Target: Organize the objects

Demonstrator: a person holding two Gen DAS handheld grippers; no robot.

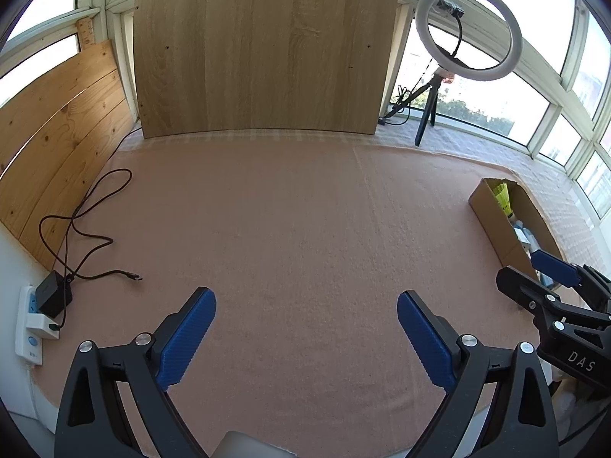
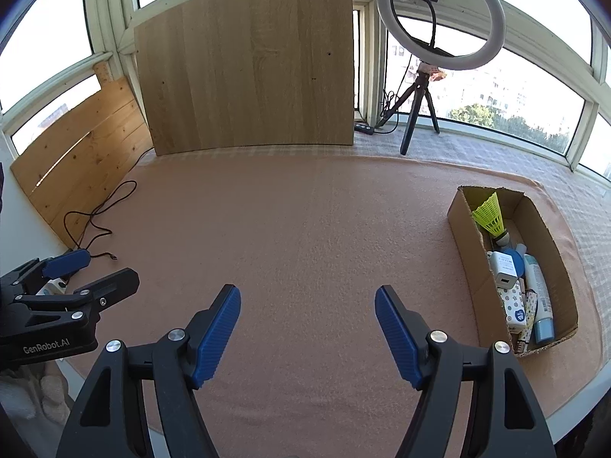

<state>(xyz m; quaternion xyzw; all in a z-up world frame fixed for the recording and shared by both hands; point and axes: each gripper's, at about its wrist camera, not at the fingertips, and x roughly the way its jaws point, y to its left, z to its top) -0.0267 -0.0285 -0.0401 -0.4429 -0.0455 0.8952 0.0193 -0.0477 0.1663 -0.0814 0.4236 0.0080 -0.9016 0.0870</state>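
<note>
Here both pairs of tongs hang over the pink-covered surface [image 2: 298,210], tilted downward, each with its blue pads spread well apart and nothing between them. The left tongs [image 1: 305,337] sit above bare cloth near the front edge; the right tongs [image 2: 307,334] do the same, a little to their right. Each shows up at the edge of the other's view, black-framed with a blue pad.

The things being tidied lie in a long cardboard box [image 2: 469,263] on the right part of the surface, well apart from both tongs. Inside it, at the far end, a yellow shuttlecock [image 2: 488,215] leans with its skirt up. Nearer along the box lie a white charger block [image 2: 503,269], a pale blue tube [image 2: 538,297] lying lengthwise, and a small patterned white packet [image 2: 515,307]; they are packed together, touching.

At the left edge a dark cable [image 1: 82,225] loops loosely over the cloth, its free plug end lying on the surface, the other end running to a black adapter [image 1: 55,294] plugged into a white power strip [image 1: 28,328]. A large wooden board [image 1: 263,49] stands upright at the back against the windows, with a lower plank panel [image 1: 61,141] along the left side. To the right of the board a ring light [image 2: 441,15] stands on a small black tripod.
</note>
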